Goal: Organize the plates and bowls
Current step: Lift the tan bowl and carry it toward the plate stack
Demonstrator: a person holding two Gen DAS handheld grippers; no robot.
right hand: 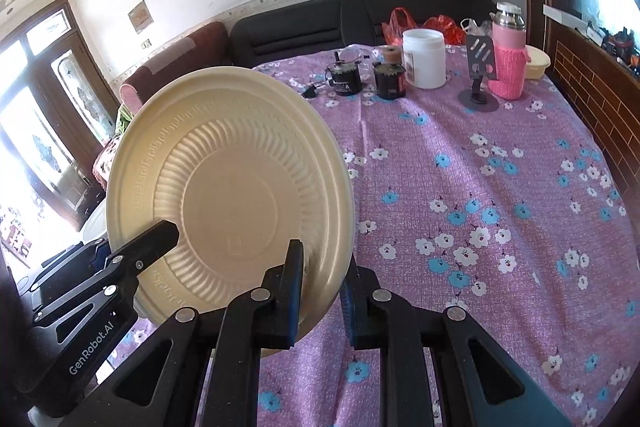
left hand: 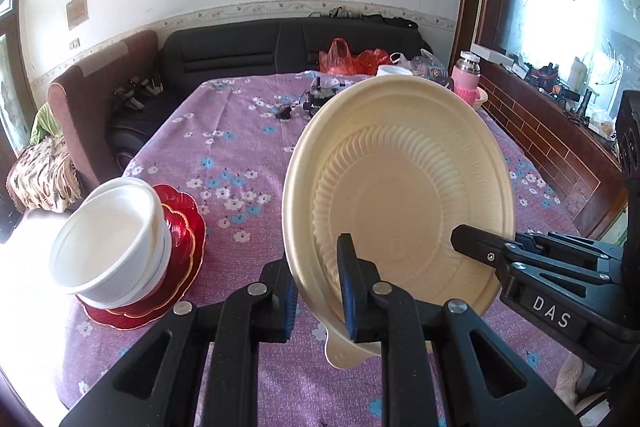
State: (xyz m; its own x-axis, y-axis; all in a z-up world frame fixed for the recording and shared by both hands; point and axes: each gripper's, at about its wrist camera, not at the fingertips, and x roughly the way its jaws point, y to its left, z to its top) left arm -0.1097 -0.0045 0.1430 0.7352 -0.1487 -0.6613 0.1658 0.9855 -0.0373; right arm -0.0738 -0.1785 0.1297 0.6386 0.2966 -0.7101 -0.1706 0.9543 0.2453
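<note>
A cream plate [left hand: 400, 195] is held up off the surface [left hand: 240, 147], tilted on edge, with both grippers on its rim. The left gripper [left hand: 318, 291] has its jaws closed narrowly on the plate's lower left rim, one blue-padded finger on each face. The right gripper [right hand: 322, 291] clamps the plate [right hand: 228, 187] at its lower right rim in the same way.

To the left on the purple flowered cloth sit white bowls [left hand: 108, 243], nested and leaning, on top of red plates [left hand: 180, 227] with gold edging. At the far end of the surface stand a white jar [right hand: 424, 59], a pink bottle [right hand: 508, 55], two dark tins [right hand: 368, 77] and a red bag [right hand: 400, 21].
</note>
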